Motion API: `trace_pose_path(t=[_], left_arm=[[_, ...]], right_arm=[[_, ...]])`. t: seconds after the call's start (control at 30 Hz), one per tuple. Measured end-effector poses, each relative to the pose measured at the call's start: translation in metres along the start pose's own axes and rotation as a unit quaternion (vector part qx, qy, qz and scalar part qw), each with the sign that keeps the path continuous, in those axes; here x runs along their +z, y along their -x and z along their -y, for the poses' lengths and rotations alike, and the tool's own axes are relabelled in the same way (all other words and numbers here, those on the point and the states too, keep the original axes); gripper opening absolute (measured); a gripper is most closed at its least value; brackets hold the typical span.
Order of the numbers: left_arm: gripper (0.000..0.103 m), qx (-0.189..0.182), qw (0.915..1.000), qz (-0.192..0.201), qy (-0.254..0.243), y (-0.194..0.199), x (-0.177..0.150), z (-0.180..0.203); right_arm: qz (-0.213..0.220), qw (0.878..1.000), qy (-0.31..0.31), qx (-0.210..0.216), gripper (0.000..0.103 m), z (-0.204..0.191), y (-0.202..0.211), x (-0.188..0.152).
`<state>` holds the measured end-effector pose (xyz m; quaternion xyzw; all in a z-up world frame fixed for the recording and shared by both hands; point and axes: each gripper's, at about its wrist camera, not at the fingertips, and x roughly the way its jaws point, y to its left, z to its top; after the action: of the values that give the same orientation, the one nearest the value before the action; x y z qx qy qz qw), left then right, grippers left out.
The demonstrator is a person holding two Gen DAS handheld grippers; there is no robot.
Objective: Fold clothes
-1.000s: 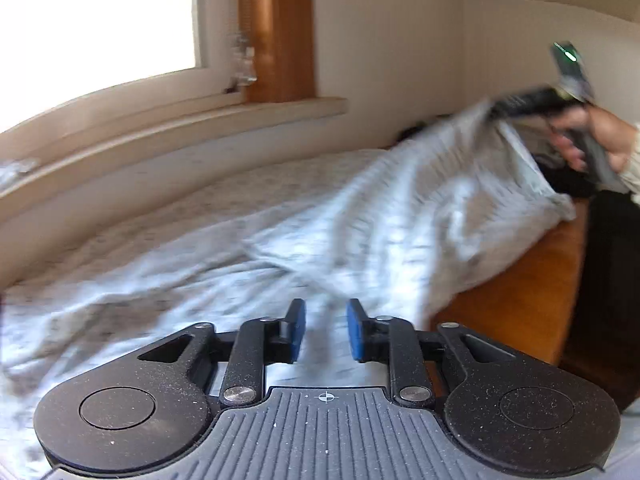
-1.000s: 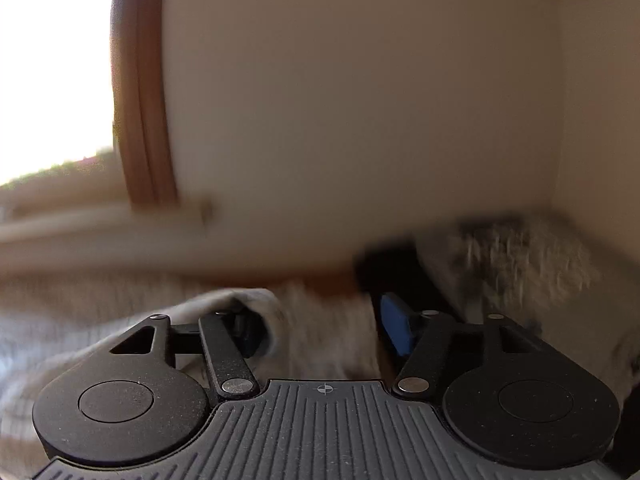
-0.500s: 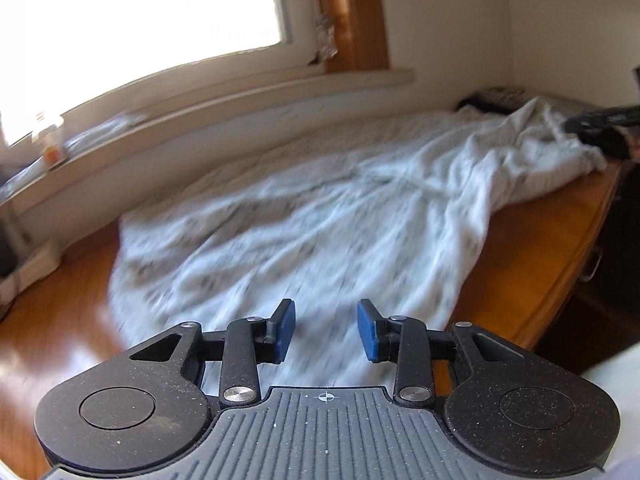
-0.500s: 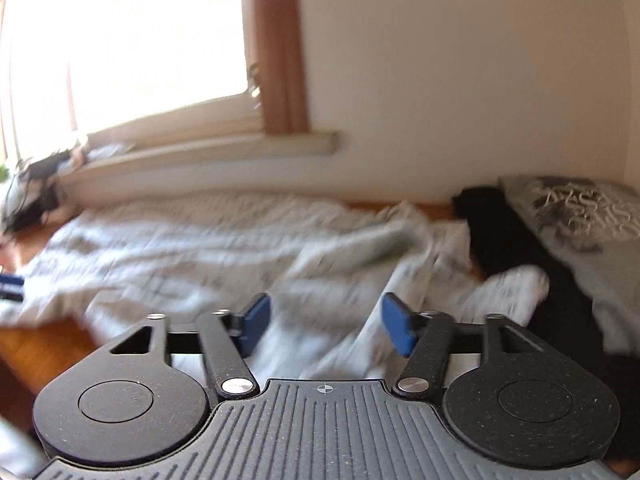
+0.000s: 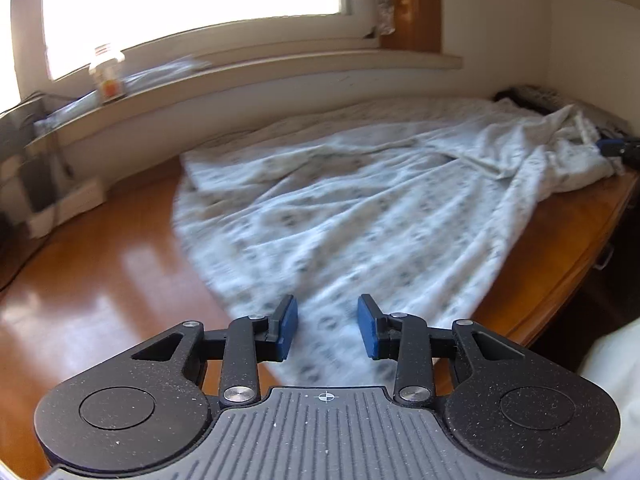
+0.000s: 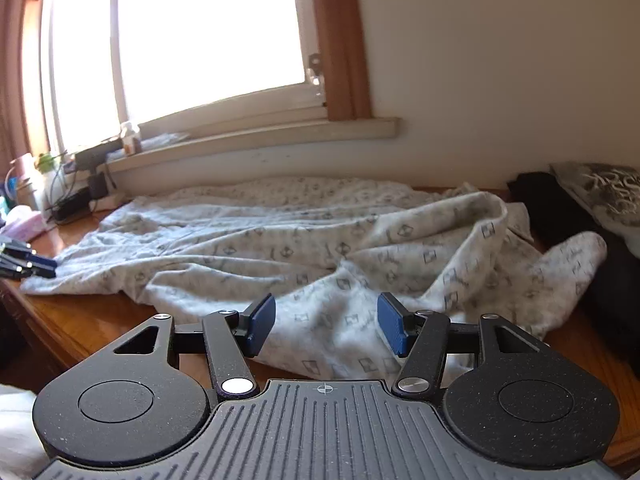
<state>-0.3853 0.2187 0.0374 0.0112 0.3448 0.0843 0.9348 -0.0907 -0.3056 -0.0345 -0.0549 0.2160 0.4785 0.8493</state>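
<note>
Grippers, left (image 5: 327,330) and right (image 6: 326,326), hover spread over garment (image 6: 280,248); only right view shows pillow (image 6: 608,192).

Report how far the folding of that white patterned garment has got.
Done: the white patterned garment is spread across the wooden table, though rumpled at the right end. In hand: nothing; the left claw and right claw are both open above the cloth, gripping none. Left: every fold; no folded edge shows yet.

Bare wooden desk (image 5: 100,280) left of sprawled garment (image 5: 360,208); clutter (image 6: 28,200) beneath windowsill (image 5: 280,68).
</note>
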Motion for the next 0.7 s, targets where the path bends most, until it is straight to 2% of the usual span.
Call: trace_pose_path(t=[0.1,0.17,0.3,0.4,0.53,0.57,0.6,0.63,0.67,0.7], left_arm=[[0.038,-0.002,0.9999,-0.005,0.010,0.003,0.001,-0.007],[0.038,-0.003,0.9998,-0.008,0.017,0.005,0.001,-0.012],[0.038,-0.004,0.9997,0.023,0.010,-0.002,0.023,0.006],[0.043,-0.021,0.9985,0.050,-0.003,-0.015,0.047,0.023],[0.043,-0.064,0.9960,0.059,-0.022,-0.052,0.077,0.048],[0.043,-0.076,0.9951,0.060,-0.019,-0.061,0.081,0.050],[0.043,-0.088,0.9942,0.060,-0.016,-0.071,0.085,0.052],[0.043,-0.096,0.9938,0.056,-0.012,-0.080,0.089,0.054],[0.043,-0.097,0.9938,0.052,-0.011,-0.088,0.090,0.054],[0.043,-0.098,0.9939,0.049,-0.014,-0.093,0.091,0.055]], right_arm=[[0.008,1.000,0.005,-0.008,0.058,0.000,0.003,0.003],[0.008,1.000,0.019,-0.009,0.063,0.001,-0.001,0.010],[-0.011,0.997,0.080,-0.001,0.066,-0.018,-0.029,0.032],[-0.042,0.990,0.132,0.023,0.066,-0.041,-0.067,0.048],[-0.096,0.978,0.179,0.040,0.067,-0.054,-0.115,0.058],[-0.105,0.977,0.180,0.043,0.059,-0.051,-0.121,0.062],[-0.114,0.976,0.181,0.046,0.047,-0.048,-0.128,0.065],[-0.114,0.977,0.170,0.049,0.007,-0.041,-0.128,0.071],[-0.111,0.980,0.155,0.053,0.002,-0.033,-0.126,0.078],[-0.108,0.983,0.139,0.056,0.002,-0.025,-0.125,0.085]])
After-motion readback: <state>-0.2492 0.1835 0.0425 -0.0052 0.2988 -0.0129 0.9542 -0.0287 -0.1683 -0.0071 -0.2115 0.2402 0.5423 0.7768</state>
